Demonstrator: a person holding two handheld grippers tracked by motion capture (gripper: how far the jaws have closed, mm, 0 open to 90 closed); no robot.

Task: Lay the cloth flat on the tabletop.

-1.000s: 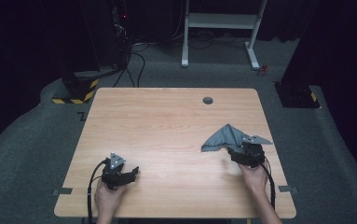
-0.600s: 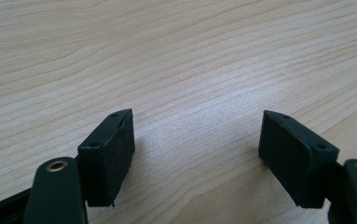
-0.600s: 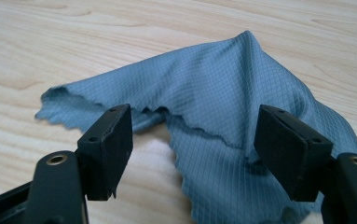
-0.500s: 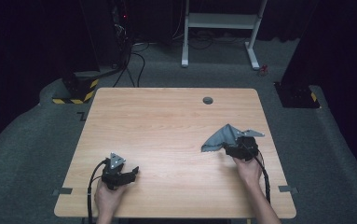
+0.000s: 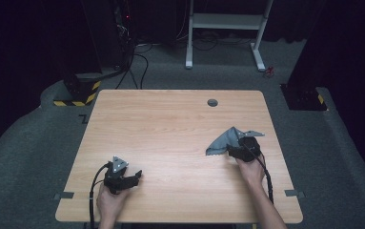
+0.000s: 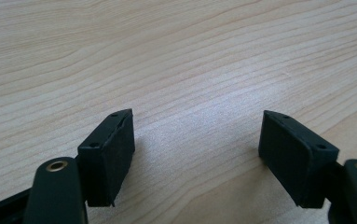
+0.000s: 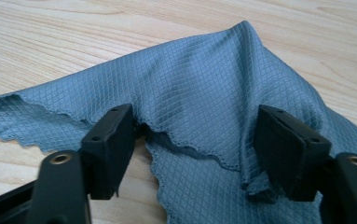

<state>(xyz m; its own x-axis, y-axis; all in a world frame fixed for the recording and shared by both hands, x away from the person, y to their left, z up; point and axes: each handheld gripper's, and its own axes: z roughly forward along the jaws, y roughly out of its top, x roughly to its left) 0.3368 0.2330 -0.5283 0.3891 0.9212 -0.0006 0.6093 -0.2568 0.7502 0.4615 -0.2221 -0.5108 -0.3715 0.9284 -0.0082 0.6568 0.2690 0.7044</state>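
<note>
on the table (image 5: 170, 129), right tongs (image 5: 235, 151) shifted left over cloth (image 5: 223, 141)

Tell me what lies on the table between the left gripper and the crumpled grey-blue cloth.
Nothing: in the high view, bare light wooden table runs from the left gripper to the crumpled grey-blue waffle-weave cloth, where the right gripper sits.

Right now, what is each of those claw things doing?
Left gripper: open, holding nothing, over bare table.
Right gripper: open, jaws astride the grey cloth.
</note>
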